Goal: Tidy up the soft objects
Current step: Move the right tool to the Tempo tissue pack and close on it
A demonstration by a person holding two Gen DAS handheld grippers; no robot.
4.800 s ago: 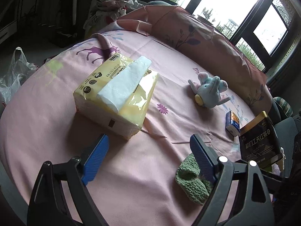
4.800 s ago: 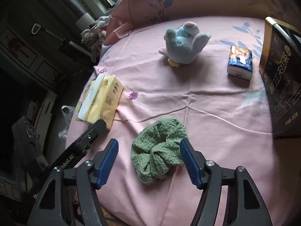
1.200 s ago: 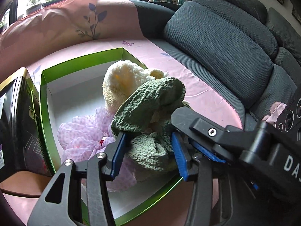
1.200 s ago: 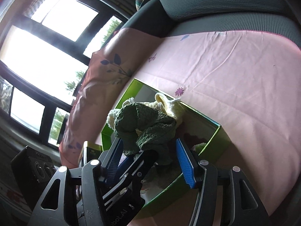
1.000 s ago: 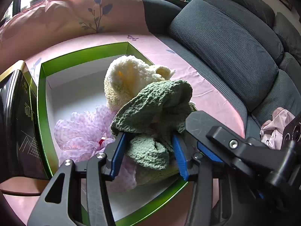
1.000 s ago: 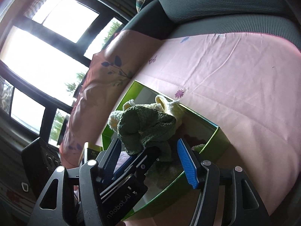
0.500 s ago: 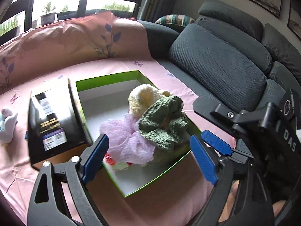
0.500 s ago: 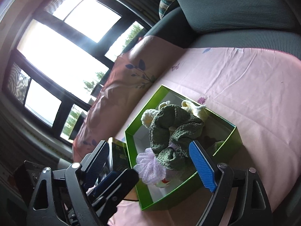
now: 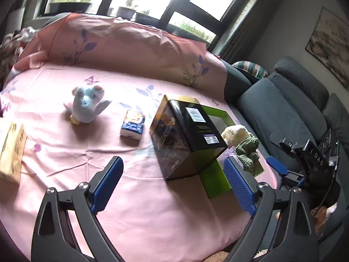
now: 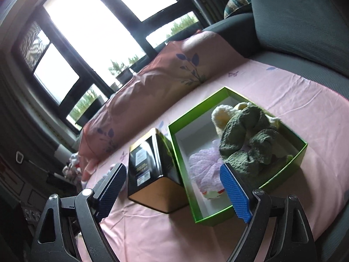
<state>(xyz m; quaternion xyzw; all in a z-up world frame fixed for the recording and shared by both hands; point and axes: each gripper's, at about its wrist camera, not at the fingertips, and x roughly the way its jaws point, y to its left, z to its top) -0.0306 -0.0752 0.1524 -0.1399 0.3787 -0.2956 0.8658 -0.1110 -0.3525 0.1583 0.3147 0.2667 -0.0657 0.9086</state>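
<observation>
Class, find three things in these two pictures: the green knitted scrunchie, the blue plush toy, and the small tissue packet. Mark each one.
green knitted scrunchie [image 10: 248, 139]: right wrist view, on its knitted middle.
blue plush toy [image 9: 86, 104]: left wrist view, on its body.
small tissue packet [image 9: 133, 124]: left wrist view, on its top face.

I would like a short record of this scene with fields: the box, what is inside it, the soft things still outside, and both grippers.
box: green box, open, on pink sheet
inside: green knitted piece, cream plush, lilac puff
outside: blue plush toy, tissue packet
beside box: black tin
left gripper: open, empty
right gripper: open, empty
</observation>
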